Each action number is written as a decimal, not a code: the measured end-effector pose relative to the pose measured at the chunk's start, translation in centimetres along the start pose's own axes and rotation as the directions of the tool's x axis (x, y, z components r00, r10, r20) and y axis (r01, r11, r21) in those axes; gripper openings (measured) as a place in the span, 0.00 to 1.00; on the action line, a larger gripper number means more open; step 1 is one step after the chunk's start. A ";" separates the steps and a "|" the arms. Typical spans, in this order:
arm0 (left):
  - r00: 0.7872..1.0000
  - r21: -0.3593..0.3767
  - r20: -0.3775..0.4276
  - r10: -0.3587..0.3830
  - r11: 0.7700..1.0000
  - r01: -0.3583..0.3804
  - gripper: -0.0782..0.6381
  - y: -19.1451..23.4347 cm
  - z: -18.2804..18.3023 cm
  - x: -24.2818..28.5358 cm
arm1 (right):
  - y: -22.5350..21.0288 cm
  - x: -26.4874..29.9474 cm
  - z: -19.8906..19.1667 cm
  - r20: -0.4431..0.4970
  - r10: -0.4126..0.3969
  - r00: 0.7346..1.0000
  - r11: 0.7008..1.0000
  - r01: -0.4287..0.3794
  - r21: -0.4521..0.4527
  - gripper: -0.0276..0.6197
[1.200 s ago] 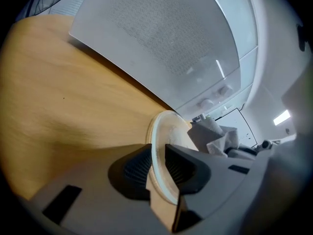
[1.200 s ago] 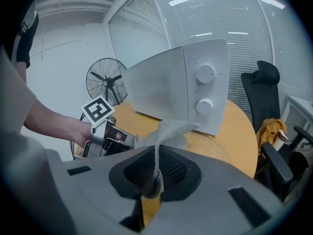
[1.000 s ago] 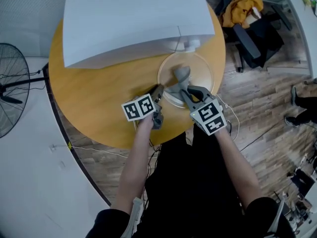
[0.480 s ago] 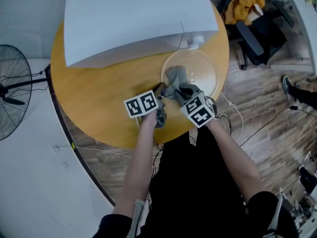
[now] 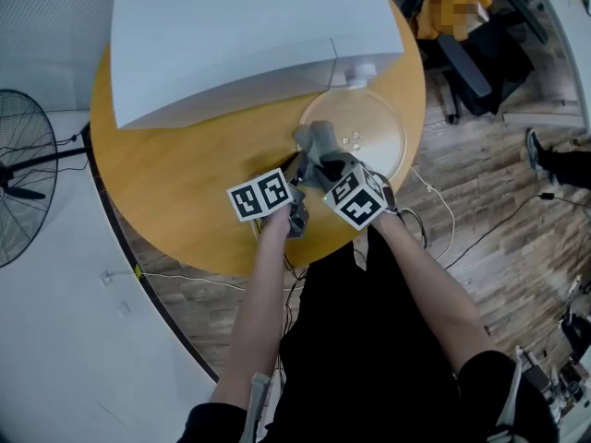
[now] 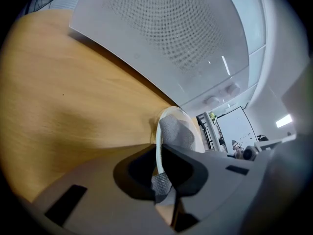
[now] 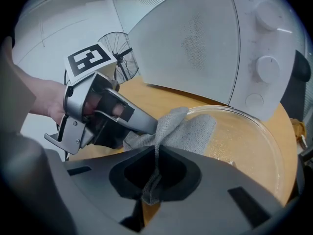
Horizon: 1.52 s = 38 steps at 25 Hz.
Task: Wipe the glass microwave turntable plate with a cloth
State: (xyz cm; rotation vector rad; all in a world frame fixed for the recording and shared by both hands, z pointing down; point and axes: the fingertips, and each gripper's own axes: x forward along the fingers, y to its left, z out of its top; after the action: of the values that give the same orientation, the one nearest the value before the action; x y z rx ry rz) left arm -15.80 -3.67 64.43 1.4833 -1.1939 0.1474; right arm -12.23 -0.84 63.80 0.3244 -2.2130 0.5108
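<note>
Starting the wipe: left gripper [image 6: 159,155], jaws just closed, clamps the plate [image 5: 379,132] rim on the table [image 5: 175,173], right gripper [image 7: 156,155] pinches cloth [image 7: 193,131] on the glass; next, sweep it across firmly.

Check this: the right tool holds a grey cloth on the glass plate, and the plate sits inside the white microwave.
One point is wrong. The glass plate is not inside the white microwave; it lies on the round wooden table in front of it, as the head view shows. The right tool does hold the grey cloth on the plate.
</note>
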 end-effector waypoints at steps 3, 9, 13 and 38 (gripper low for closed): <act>1.000 0.000 0.001 0.001 1.000 -0.001 0.15 0.0 0.0 0.0 | 0.4 0.2 0.1 -0.016 0.010 1.000 1.000 -0.010 -0.003 0.08; 1.000 0.005 0.002 0.008 1.000 -0.008 0.15 0.0 -0.1 -0.1 | 1.2 -0.1 -0.7 -0.035 0.035 0.999 0.999 -0.035 -0.002 0.08; 1.000 -0.007 -0.005 -0.006 1.000 0.006 0.15 0.1 0.0 0.0 | 1.7 -0.8 -2.3 -0.085 0.054 0.995 0.999 -0.053 0.012 0.08; 1.000 0.000 -0.002 0.002 1.000 -0.002 0.15 0.1 0.0 -0.1 | -4.0 -7.9 -10.0 -0.185 -0.048 0.982 0.986 0.077 0.150 0.08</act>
State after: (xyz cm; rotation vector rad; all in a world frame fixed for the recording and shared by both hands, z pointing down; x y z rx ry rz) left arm -15.90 -3.65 64.44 1.4822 -1.1938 0.1503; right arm 1.03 0.71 64.49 0.4127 -1.9855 0.6559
